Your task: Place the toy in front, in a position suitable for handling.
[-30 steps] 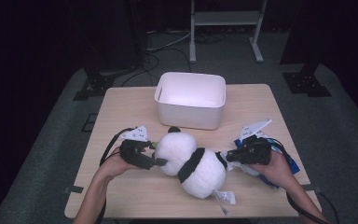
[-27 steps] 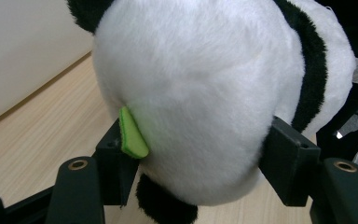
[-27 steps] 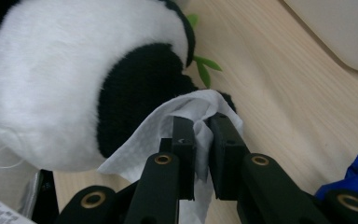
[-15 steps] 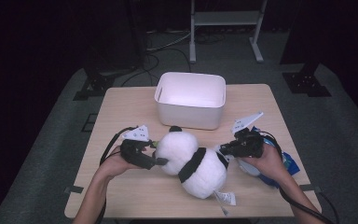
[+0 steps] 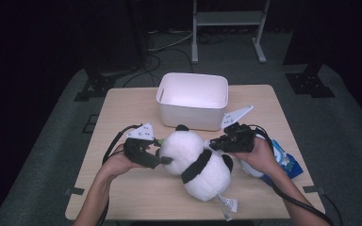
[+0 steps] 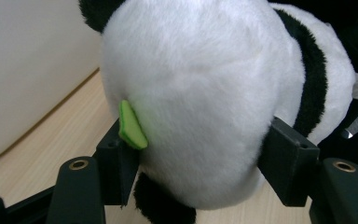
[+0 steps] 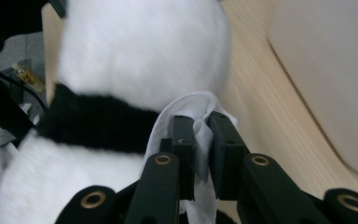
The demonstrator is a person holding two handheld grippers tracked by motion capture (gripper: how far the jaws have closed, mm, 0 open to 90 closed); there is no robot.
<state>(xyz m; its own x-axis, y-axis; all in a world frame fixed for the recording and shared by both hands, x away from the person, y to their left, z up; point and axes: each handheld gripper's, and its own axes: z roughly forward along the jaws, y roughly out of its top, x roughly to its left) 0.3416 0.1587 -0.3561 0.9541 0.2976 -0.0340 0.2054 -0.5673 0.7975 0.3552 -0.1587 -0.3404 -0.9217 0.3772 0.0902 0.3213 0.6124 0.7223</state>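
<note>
Plush panda (image 5: 195,162) lying on its side on the near middle of the desk (image 5: 122,108), white head toward the left, black band across the body, a sewn label sticking out at the near end. Clamped at the head by the left hand-held gripper (image 5: 162,160), jaws spread wide on either side of the white fur in the left gripper view, a small green tab (image 6: 130,126) poking out of the plush beside one jaw. Pinched on the far side by the right hand-held gripper (image 5: 215,143), jaws nearly together on a fold of white cloth (image 7: 200,121) lying against the panda's body in the right gripper view. Just behind the panda, a white bin (image 5: 193,100), open top, standing at the far middle of the desk. By the right wrist, a blue packet (image 5: 285,162) near the desk's right edge.
</note>
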